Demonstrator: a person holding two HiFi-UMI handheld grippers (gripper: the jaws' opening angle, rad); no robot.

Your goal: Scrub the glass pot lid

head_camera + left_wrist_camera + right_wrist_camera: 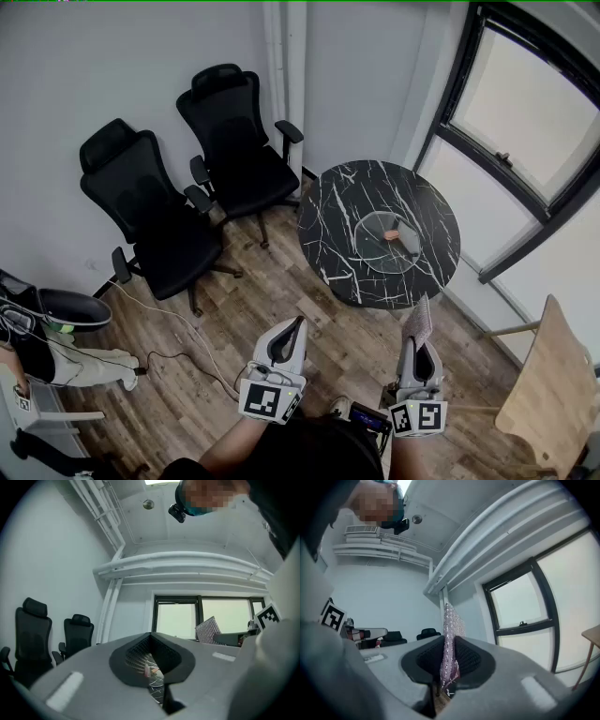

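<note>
Well left of the round table (330,202): two black office chairs (155,220), mesh-backed with armrests, on a wood-plank floor (234,337).

Short of the table's near edge, on its left side: left gripper (296,326), grey moulded shell with ribbed dark pads. Jaws closed tip to tip, nothing between them; table veining visible only through the slot below the tips. Well apart from the table and lid.

On the table, near the middle of its top: glass pot lid (387,241). Round, transparent, lying flat, knob up. White veining of the table shows through the glass; slim pale rim round the edge; small reddish-orange knob at the centre. Table top itself black, glossy, marble-patterned, circular.

Short of the table's near edge, on its right side: right gripper (419,339), same grey shell. Jaws pressed onto a scrubbing cloth (450,637), thin, pinkish-silver, glittery and woven-looking, standing up edge-on above the tips. Clear of the table and lid.

Right of the table: dark-framed window (525,141) with pale panes; nearer the camera, a plain light-wood chair (553,384), flat-backed, slim-legged.
</note>
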